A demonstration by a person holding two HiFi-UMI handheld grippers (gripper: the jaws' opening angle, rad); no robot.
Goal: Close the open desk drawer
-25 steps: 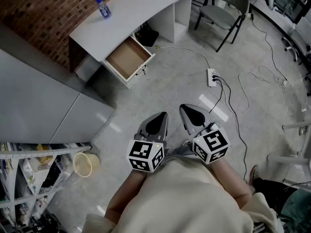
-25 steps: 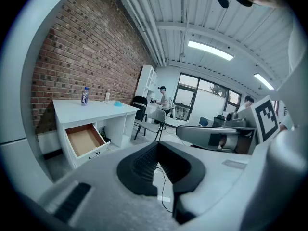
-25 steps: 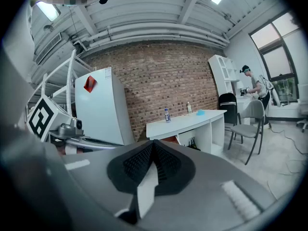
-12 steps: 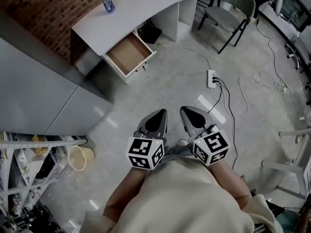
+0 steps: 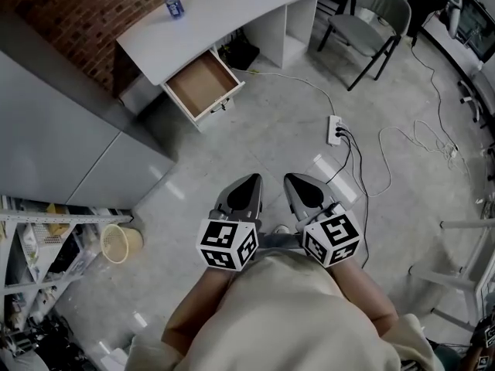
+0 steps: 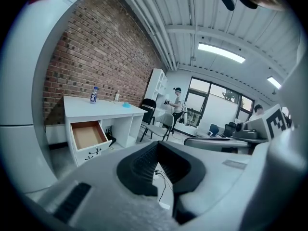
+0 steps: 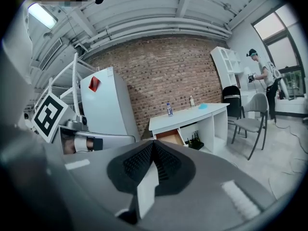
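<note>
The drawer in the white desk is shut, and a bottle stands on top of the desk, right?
No, the drawer is pulled open; the head view shows it. The bottle does stand on the white desk.

- We see a white desk (image 5: 232, 10); its drawer (image 5: 203, 83) is tan-brown inside.
- We see a red-brown brick wall (image 5: 62, 14).
- We see black-and-white square markers on the left gripper (image 5: 249, 182) and the right gripper (image 5: 292, 182).
- We see a pale grey floor (image 5: 255, 137) and a pale yellow basket (image 5: 120, 243).
</note>
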